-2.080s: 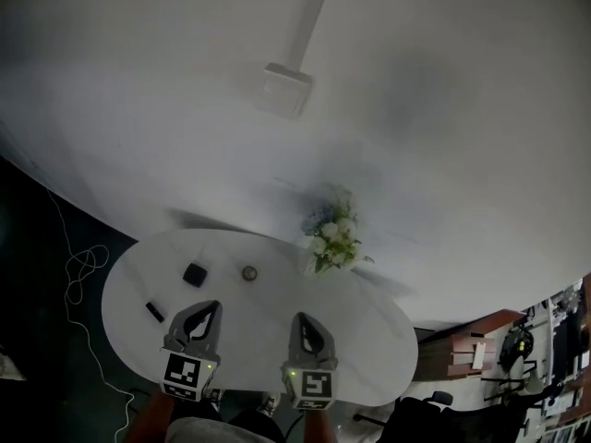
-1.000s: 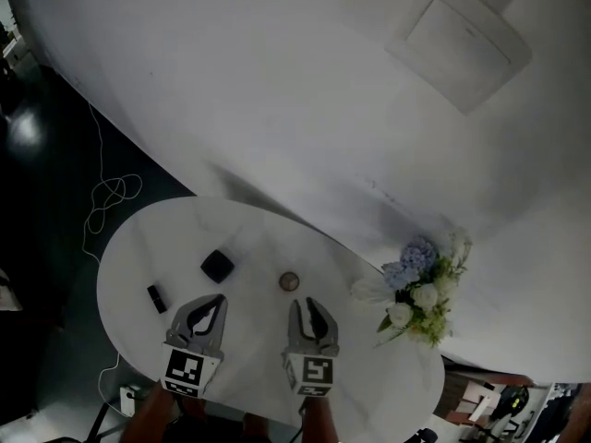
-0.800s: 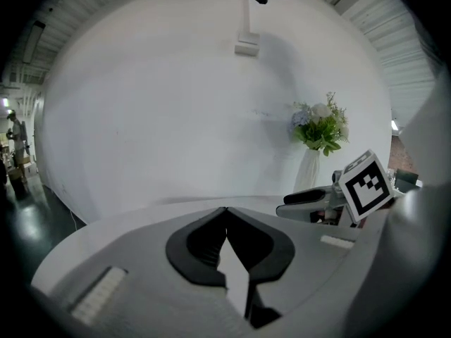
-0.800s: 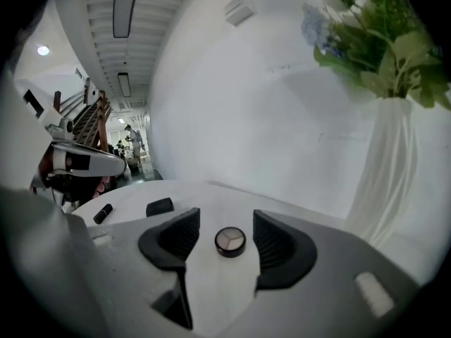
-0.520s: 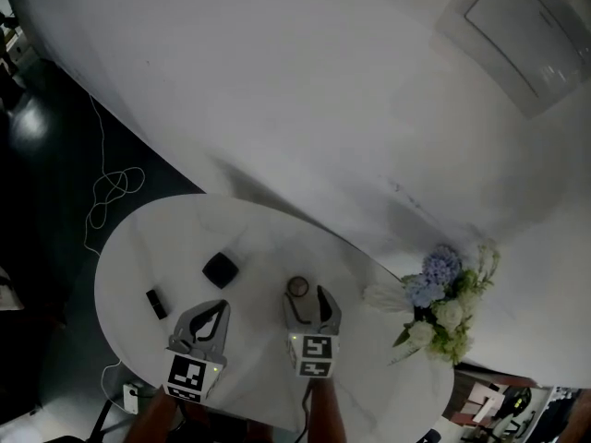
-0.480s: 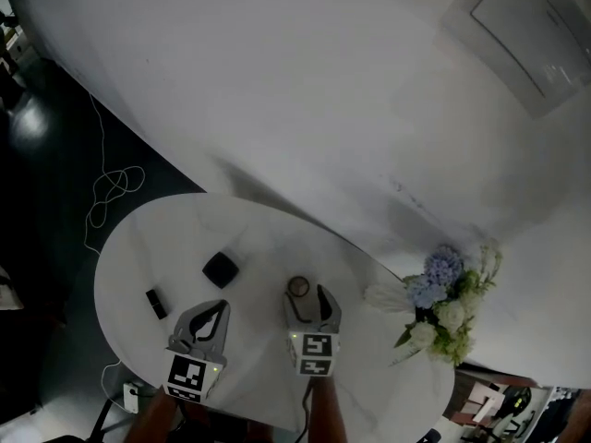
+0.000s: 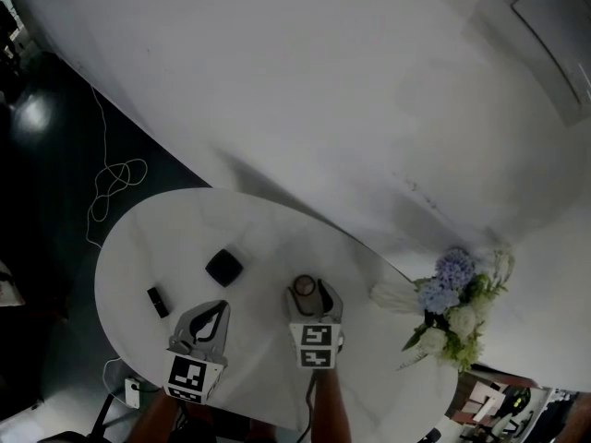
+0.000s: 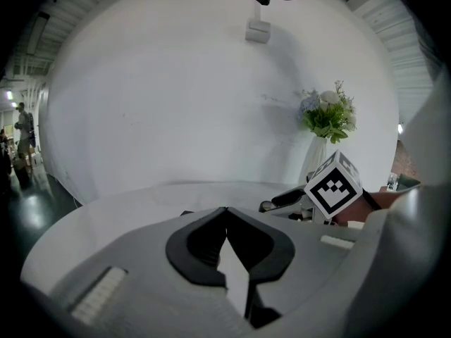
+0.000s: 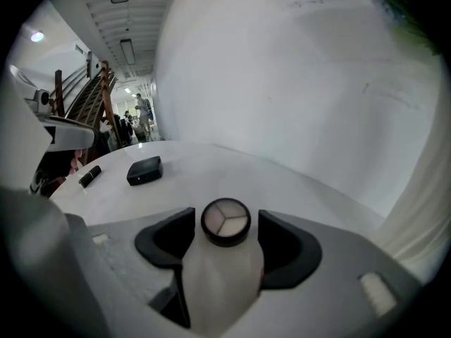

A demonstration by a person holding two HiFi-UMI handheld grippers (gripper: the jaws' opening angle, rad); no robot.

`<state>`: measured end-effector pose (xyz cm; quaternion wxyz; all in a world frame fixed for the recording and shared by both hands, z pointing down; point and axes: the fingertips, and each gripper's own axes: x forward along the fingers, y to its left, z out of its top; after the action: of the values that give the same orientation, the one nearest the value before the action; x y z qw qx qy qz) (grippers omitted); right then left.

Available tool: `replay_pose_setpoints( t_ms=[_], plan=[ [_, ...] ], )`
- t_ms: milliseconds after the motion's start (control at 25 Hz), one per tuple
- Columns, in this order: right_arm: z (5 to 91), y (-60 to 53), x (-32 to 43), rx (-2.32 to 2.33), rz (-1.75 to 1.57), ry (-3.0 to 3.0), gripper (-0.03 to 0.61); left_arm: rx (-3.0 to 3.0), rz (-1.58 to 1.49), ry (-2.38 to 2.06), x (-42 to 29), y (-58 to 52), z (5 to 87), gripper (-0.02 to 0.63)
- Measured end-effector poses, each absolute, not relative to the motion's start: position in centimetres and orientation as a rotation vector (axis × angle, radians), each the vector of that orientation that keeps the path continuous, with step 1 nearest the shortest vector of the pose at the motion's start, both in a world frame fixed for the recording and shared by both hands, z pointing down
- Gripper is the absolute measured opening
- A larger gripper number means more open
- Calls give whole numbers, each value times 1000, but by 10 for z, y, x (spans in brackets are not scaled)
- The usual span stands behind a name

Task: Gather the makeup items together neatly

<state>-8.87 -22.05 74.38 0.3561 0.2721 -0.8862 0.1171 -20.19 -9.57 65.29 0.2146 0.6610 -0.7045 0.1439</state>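
Note:
A round eyeshadow palette [image 7: 303, 287] lies on the round white table [image 7: 277, 238]. My right gripper [image 7: 314, 295] straddles it. Its jaws have just opened wide and eased in slightly. In the right gripper view the palette [image 9: 225, 222] sits between the fingertips with a thin gap on each side. To the left lie a black square compact [image 7: 224, 267] and a black lipstick [image 7: 158, 302], both also visible as the compact [image 9: 144, 170] and lipstick [image 9: 89, 176]. My left gripper [image 7: 212, 308] hovers near the table's front, its tips [image 8: 226, 210] together and holding nothing.
A vase of white and blue flowers [image 7: 454, 307] stands at the table's right edge. A curved white wall [image 7: 351, 109] rises close behind the table. A white cable [image 7: 115, 185] lies on the dark floor to the left. The right gripper's marker cube [image 8: 333, 186] shows beside the left one.
My right gripper has moved forward and down to the round palette, and its jaws have gone from shut to open around it. The left gripper has sunk slightly.

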Motion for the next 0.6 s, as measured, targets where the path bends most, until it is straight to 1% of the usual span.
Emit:
replay_pose_setpoints(
  t_ms=[120, 160, 600],
  plan=[
    [744, -222, -87, 708, 279, -2278, 224, 1828, 403, -1955, -204, -92, 654, 11],
    [744, -223, -87, 709, 276, -2278, 218, 1825, 402, -1956, -204, -91, 654, 11],
    [729, -221, -82, 748, 301, -2307, 216, 1856, 393, -1958, -202, -92, 642, 11]
  ],
)
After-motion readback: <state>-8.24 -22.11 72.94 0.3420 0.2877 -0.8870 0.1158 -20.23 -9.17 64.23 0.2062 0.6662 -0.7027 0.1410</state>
